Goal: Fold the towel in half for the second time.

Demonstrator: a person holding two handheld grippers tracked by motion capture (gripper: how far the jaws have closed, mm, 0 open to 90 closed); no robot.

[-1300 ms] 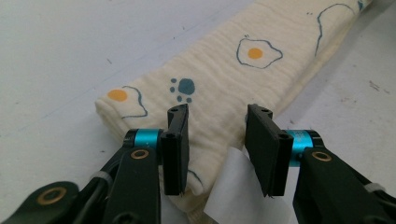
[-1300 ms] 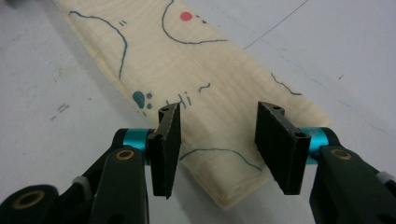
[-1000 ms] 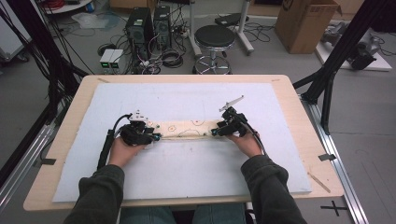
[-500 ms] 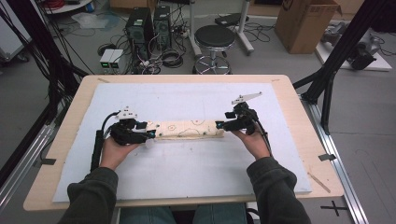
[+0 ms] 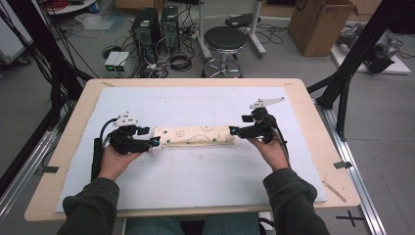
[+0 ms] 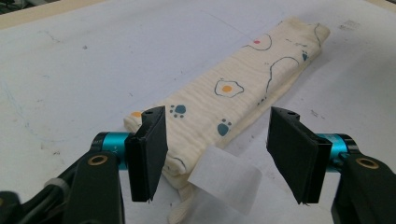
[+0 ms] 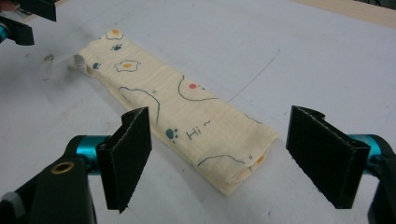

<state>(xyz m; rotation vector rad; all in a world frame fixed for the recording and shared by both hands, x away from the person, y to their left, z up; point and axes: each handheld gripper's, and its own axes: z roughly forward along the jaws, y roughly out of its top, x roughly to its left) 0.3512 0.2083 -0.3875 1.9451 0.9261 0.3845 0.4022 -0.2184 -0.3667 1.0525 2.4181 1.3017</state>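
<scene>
from the high view the folded cloth [image 5: 195,135] lay as a long narrow strip near the middle of the white mat [image 5: 205,181], its long axis running left to right across the table, one short end toward the left gripper [image 5: 152,142] and the other toward the right gripper [image 5: 234,130]. that view showed both hands behind the grippers and the wooden table edge [image 5: 44,161] around the mat, but the cloth's print was too small to read there. the left gripper view brought it close: cream fabric with fried eggs and blue paw prints, and a white label [image 6: 223,179] sticking out of the near end between the jaws — a detail the high view barely hinted at. in that view the cloth ran away from the camera toward the upper right. the left gripper's jaws stood wide apart, one either side of the near end, with the cloth's corner passing behind the left-hand jaw; whether it touched the fabric i could not tell. the right gripper view gave the opposite end — the stacked layers of the fold showed at the near edge, with a small "hi" drawn on top, and the strip pointed away to the upper left, where the left gripper's tips sat at the top corner. the right gripper's jaws were spread wide too, holding nothing, the cloth's end lying between them on the mat
</scene>
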